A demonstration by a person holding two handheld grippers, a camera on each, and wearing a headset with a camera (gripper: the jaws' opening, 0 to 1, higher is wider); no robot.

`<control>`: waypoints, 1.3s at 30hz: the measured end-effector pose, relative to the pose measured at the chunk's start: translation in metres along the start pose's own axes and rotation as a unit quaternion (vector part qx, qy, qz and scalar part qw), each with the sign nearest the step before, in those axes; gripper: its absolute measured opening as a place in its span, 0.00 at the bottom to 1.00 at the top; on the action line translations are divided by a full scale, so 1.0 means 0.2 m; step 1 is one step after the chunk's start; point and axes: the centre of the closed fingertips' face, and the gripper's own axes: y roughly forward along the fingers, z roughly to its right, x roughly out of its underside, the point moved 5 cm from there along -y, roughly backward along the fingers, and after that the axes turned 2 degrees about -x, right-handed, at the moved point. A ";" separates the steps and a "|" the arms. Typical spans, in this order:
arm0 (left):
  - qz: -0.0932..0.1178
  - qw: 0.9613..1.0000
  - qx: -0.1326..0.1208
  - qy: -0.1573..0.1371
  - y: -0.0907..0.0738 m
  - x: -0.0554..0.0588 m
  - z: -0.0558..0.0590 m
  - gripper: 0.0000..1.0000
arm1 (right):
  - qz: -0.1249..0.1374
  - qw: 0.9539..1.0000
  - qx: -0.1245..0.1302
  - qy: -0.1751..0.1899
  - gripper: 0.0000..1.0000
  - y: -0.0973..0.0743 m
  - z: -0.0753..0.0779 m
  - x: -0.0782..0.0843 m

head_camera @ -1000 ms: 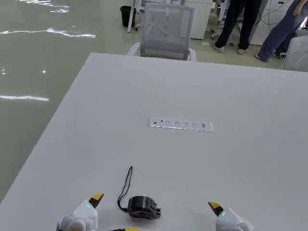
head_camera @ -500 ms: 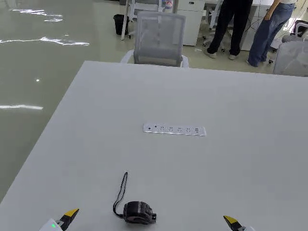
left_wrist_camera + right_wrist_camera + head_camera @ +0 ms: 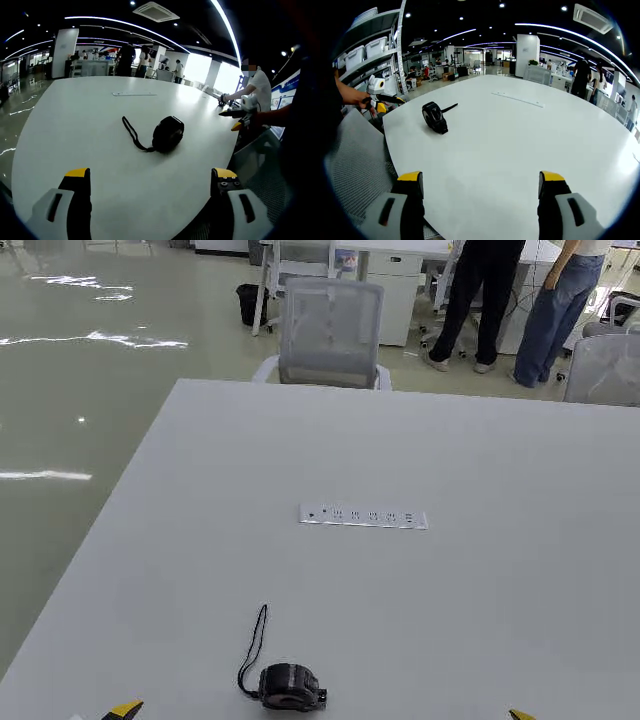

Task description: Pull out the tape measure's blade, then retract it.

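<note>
Lying on the white worktop (image 3: 400, 440), the round black tape measure (image 3: 291, 686) trails a black cord (image 3: 255, 640). Clear of it — the left claw (image 3: 151, 173) and right claw (image 3: 482, 176), both wide.

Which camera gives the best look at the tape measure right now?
The left gripper view: the tape measure sits nearest and largest there, strap trailing left. The head view catches it small near the bottom edge; the right gripper view shows it farther off at left.
</note>
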 end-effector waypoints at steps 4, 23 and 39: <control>-0.001 1.000 -0.008 -0.009 -0.04 0.02 -0.01 0.99 | 0.005 1.000 -0.001 0.009 0.98 -0.04 0.01 0.01; 0.003 0.999 -0.025 -0.022 -0.15 0.07 -0.08 0.99 | 0.001 1.000 0.012 0.007 0.98 -0.11 -0.01 0.09; 0.002 0.999 -0.023 -0.029 -0.15 0.09 -0.07 0.99 | -0.003 1.000 0.011 0.012 0.98 -0.17 0.00 0.12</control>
